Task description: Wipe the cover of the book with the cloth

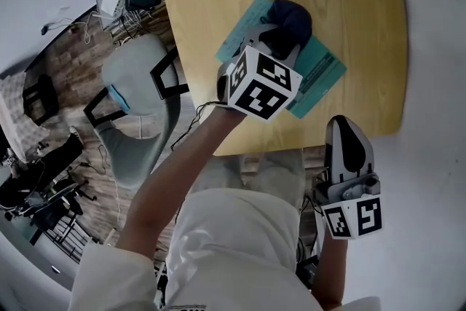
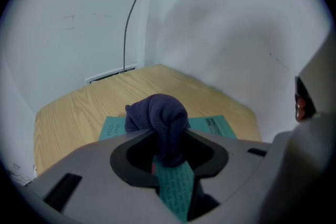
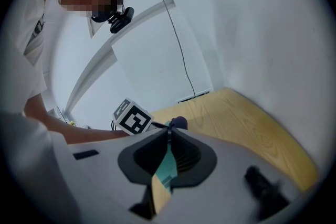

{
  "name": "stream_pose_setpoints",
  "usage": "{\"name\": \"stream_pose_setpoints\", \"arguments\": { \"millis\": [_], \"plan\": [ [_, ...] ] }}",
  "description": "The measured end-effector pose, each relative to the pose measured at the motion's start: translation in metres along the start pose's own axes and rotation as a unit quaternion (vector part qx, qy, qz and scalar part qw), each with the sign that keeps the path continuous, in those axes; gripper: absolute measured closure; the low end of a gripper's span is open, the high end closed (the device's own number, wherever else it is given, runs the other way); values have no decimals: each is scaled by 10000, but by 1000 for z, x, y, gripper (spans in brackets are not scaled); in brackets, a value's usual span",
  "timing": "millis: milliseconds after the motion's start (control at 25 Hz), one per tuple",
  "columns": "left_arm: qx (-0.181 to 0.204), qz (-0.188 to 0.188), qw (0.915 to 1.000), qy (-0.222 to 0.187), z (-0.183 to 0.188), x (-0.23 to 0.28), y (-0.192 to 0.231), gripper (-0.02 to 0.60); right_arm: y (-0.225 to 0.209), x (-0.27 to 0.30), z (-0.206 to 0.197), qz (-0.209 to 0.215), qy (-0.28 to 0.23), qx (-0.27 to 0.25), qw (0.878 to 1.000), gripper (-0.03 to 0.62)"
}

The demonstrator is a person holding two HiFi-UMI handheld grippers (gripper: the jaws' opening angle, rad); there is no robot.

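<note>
The left gripper (image 2: pixel 169 150) is clamping a bunched dark blue cloth (image 2: pixel 159 119). Its jaws are closing on the lower fold while the rest of the cloth is bulging out beyond the tips. The cloth is pressing down on the cover of the teal book (image 2: pixel 219 126), near the book's far end in the head view. The left gripper's marker cube (image 1: pixel 260 84) is hanging over the book's near half.

The book is lying flat and askew on the wooden table (image 2: pixel 73 110), with bare wood showing on every side of it. The side of the book nearest the person is lying close to the table's front edge.

The right gripper (image 3: pixel 168 136) is holding nothing, its jaws meeting at the tips. It is hovering off the table, nearer the person than the book and to the book's right, and is touching neither book nor cloth. In the right gripper view it is pointing towards the book.

A grey chair (image 1: pixel 138 109) with black armrests is standing on the floor, well to the left of the book.
</note>
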State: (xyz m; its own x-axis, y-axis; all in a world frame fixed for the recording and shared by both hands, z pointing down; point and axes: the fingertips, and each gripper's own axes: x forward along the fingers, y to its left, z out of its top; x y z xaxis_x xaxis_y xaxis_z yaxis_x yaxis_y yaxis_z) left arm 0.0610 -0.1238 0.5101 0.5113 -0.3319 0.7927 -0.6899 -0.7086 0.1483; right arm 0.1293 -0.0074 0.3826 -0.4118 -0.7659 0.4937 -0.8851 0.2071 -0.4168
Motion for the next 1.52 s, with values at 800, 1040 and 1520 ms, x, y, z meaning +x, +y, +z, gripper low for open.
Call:
{"name": "stream_pose_setpoints", "arguments": {
  "millis": [800, 1040, 1520],
  "plan": [
    [581, -1012, 9930, 170, -10, 18, -98, 431, -32, -10, 0, -458, -69, 325, 9984, 559],
    [888, -1226, 9880, 322, -27, 9, -120, 431, -31, -12, 1, -470, -127, 320, 9983, 559],
    [719, -1137, 9898, 469, -71, -28, -119, 431, -16, -16, -4, -387, -145, 274, 9988, 559]
  ]
}}
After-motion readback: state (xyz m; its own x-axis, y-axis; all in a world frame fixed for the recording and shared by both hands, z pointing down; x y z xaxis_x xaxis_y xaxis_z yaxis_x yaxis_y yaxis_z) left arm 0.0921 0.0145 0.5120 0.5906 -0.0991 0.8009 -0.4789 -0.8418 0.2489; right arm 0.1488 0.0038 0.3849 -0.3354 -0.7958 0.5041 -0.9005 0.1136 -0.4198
